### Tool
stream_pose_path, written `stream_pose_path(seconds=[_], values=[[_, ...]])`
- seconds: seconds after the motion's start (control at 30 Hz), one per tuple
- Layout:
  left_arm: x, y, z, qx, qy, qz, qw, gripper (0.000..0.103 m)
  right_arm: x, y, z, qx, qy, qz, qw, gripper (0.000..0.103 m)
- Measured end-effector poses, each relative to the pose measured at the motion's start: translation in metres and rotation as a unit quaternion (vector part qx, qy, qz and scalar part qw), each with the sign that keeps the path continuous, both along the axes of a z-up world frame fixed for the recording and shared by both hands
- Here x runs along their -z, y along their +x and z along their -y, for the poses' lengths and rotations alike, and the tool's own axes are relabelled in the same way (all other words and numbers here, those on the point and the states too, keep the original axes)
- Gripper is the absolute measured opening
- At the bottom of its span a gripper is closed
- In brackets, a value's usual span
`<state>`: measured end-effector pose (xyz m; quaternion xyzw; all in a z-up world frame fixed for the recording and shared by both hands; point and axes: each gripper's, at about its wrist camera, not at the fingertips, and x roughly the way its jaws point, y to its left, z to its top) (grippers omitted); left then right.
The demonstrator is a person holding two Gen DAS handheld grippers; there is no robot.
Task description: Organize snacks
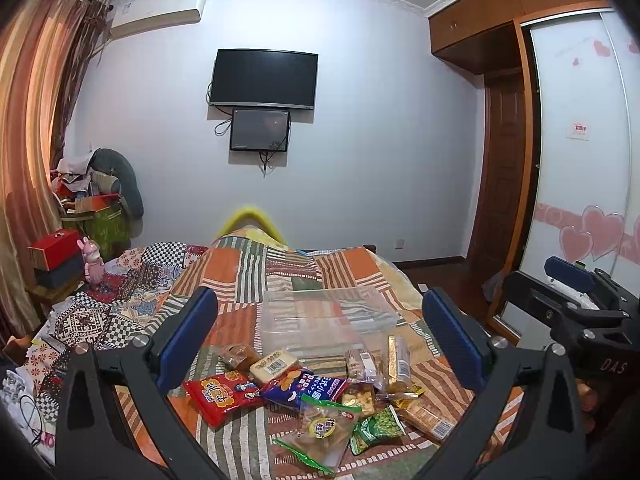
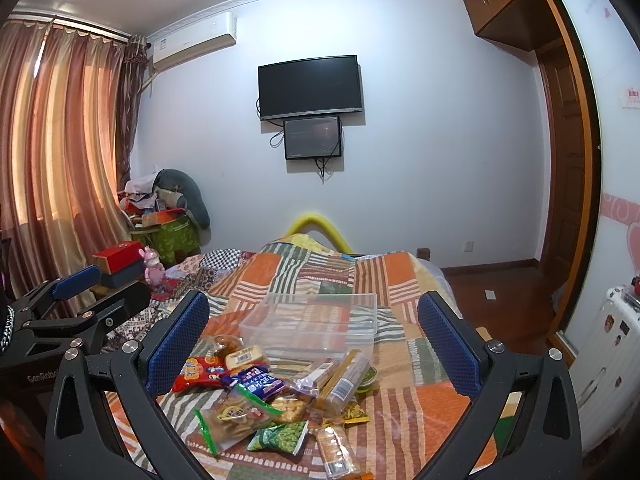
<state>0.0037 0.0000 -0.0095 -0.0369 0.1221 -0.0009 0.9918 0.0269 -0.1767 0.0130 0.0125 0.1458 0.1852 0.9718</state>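
A pile of snack packets lies on the patchwork bed: a red packet (image 1: 220,396) (image 2: 198,372), a blue packet (image 1: 304,386) (image 2: 256,380), a green pea packet (image 1: 378,432) (image 2: 280,438) and several clear biscuit packs (image 1: 400,360). A clear plastic box (image 1: 324,316) (image 2: 312,320) sits empty just behind them. My left gripper (image 1: 320,340) is open above the pile, holding nothing. My right gripper (image 2: 314,344) is open too, also empty above the pile. Each gripper shows at the edge of the other's view, the right gripper (image 1: 568,280) and the left gripper (image 2: 100,284).
The bed (image 1: 280,272) has a quilt with checked cloth bunched at the left. Boxes (image 2: 120,260) and a pink toy (image 2: 152,268) stand at the left by the curtains. A wardrobe (image 1: 580,160) and wooden floor (image 2: 500,292) lie to the right.
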Motion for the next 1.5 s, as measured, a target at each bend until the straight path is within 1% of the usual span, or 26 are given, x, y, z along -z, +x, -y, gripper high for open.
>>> stream_pose_path(seconds=[1.0,1.33,1.43,1.5], values=[[-0.0025,-0.0011,0.0021,0.001,0.005,0.003,1.0000,0.103,-0.0007,-0.0010,-0.0009,-0.002,0.003,-0.001,1.000,0.103],[-0.0028,-0.0003,0.0016,-0.001,0.007,0.003,1.0000,0.103,0.0038,0.0036,0.0021,-0.006,0.011,-0.011,1.000,0.103],[-0.0012,0.0033,-0.0016,0.006,0.005,-0.004,1.0000,0.100,0.0039,0.0050,0.0040,-0.010,0.011,-0.013,1.000,0.103],[0.0005,0.0076,-0.0041,0.009,0.002,-0.013,0.9999,0.093,0.0053,0.0063,0.0049,-0.010,0.009,-0.017,1.000,0.101]])
